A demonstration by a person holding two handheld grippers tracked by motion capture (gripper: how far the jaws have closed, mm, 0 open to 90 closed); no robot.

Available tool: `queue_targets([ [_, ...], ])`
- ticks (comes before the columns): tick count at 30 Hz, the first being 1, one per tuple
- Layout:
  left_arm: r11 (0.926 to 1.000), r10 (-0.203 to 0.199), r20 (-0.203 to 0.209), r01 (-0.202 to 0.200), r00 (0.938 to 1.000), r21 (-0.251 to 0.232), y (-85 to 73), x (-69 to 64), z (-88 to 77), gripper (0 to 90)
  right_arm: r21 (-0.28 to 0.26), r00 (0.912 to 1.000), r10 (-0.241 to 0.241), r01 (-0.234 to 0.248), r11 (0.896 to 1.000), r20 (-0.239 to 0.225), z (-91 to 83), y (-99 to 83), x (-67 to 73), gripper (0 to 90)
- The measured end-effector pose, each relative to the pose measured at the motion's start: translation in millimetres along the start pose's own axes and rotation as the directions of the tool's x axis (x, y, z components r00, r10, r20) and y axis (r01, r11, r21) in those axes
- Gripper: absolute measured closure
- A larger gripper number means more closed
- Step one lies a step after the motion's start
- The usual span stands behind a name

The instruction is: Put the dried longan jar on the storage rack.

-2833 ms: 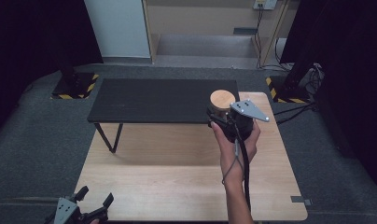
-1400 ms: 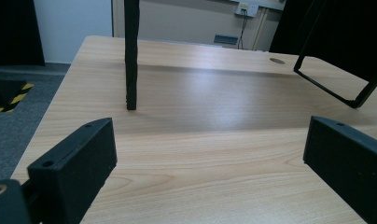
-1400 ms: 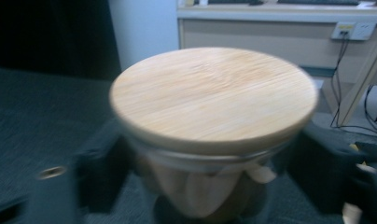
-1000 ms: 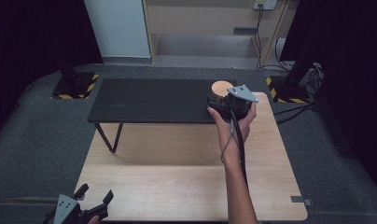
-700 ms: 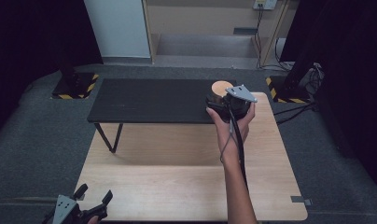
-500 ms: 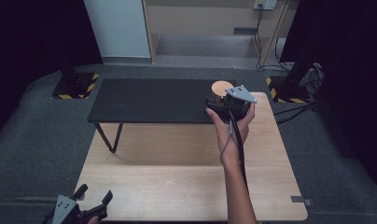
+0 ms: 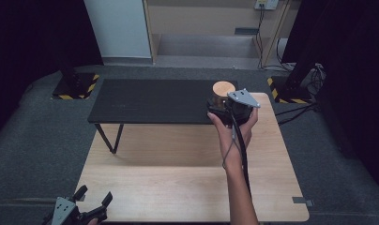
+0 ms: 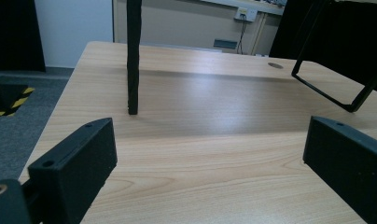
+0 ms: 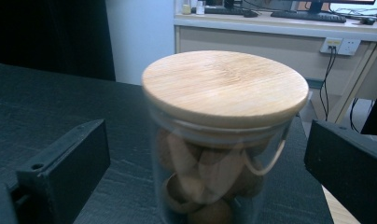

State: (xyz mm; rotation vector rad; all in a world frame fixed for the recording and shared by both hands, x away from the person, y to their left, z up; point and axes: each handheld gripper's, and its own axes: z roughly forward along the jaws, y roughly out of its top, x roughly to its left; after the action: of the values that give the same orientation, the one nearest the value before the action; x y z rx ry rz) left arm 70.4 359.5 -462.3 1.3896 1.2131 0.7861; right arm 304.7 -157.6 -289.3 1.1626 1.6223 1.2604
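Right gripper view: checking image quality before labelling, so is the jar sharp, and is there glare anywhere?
Right gripper view: the jar is soft, its contents blurred through the glass. Left gripper view: a pale sheen on the wooden table.

Dim, dark at the edges from above. Soft glare on the table (image 8: 214,116). Close jar (image 9: 224,140) slightly blurred; black jaws at frame bottom out of focus.

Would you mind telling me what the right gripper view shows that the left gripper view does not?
Right gripper view: a clear glass jar with a round bamboo lid, holding brown rounded pieces, standing on the black raised shelf between the open right tongs. Left gripper view: the light wooden tabletop and a black shelf leg. Both: open black jaws, a wall socket behind.
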Motion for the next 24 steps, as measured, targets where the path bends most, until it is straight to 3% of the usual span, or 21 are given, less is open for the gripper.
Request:
queue_targets([
  [11, 1.0000, 0.004, -0.004, -0.004, 1.0000, -0.002, 1.8, -0.9, 0.4, 1.4, -0.027, 0.9994, -0.003, 0.002, 1.000, -0.035, -30.1, -21.1, 6.5, 0.6],
  [24, 0.9998, 0.019, 0.009, -0.019, 0.9998, 0.002, 7.7, -0.4, 11.6, 1.3, -0.074, 0.9974, 0.012, -0.017, 0.997, -0.072, -90.0, -77.3, 16.1, 0.8],
])
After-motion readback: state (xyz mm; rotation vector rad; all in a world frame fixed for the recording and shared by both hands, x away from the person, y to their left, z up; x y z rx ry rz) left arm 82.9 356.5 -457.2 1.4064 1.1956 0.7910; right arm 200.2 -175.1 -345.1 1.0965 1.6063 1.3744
